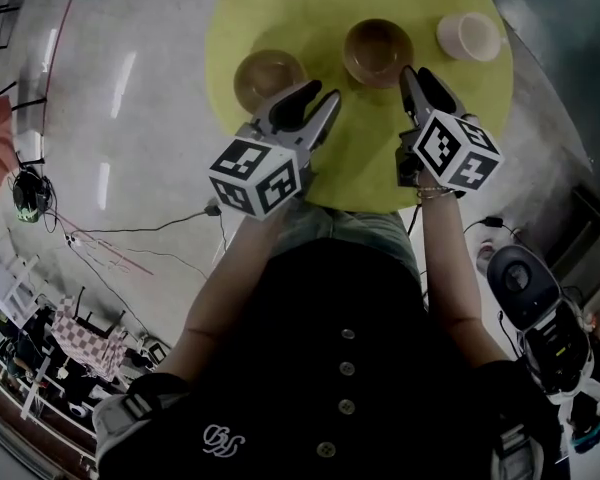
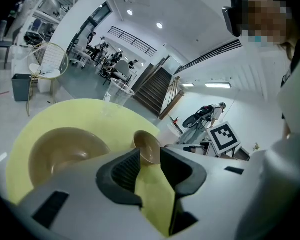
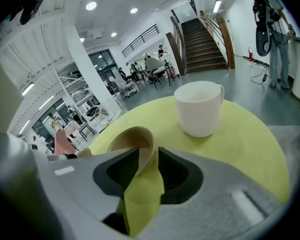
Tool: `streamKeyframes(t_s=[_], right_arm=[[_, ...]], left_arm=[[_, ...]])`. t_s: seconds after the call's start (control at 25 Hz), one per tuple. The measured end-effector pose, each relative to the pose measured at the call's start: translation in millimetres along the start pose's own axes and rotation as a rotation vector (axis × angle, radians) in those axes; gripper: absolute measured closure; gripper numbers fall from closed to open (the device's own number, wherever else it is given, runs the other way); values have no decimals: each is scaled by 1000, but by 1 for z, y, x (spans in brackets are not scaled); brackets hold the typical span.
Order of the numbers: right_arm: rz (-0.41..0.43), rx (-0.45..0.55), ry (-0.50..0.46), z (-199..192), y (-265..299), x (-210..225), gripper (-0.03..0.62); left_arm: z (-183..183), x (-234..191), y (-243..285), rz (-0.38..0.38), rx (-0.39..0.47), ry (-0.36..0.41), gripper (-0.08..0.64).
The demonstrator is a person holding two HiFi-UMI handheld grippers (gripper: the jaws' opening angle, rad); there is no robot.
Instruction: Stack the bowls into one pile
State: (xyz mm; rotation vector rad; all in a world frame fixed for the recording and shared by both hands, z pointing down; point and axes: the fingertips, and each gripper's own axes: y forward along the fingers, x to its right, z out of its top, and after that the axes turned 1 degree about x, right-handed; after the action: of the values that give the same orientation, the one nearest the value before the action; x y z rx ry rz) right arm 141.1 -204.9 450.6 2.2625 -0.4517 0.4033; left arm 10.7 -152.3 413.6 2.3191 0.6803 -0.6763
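Bowl L (image 1: 270, 76), bowl R (image 1: 377, 50) — round, brown | L tool (image 1: 323, 92) released | R tool (image 1: 412, 71) released — at bowl R rim

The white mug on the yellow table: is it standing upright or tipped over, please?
Upright. The white mug stands on its base on the yellow table, open mouth facing up, handle to one side.

1. Head view, top: yellow table (image 1: 360, 138) — far edge cut off.
2. Left gripper view, lower left: left bowl (image 2: 60, 154) half hidden behind left gripper (image 2: 150, 156).
3. Right gripper view, centre: middle bowl (image 3: 132, 141) — base behind a jaw.
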Motion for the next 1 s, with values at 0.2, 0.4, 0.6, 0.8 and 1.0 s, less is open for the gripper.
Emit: streamKeyframes(t_s=[0.2, 0.4, 0.6, 0.8, 1.0], right_arm=[[8, -12, 5, 1, 10, 1, 480], [11, -27, 4, -1, 11, 5, 489], [0, -39, -4, -2, 17, 7, 512], [-16, -34, -6, -2, 22, 2, 535], [-41, -18, 12, -1, 22, 5, 552]], left_arm=[[3, -2, 1, 14, 15, -10, 433], [0, 3, 2, 25, 23, -22, 433], [-3, 1, 0, 34, 23, -41, 433], [3, -6, -4, 41, 36, -50, 433], [2, -10, -6, 49, 41, -58, 433]])
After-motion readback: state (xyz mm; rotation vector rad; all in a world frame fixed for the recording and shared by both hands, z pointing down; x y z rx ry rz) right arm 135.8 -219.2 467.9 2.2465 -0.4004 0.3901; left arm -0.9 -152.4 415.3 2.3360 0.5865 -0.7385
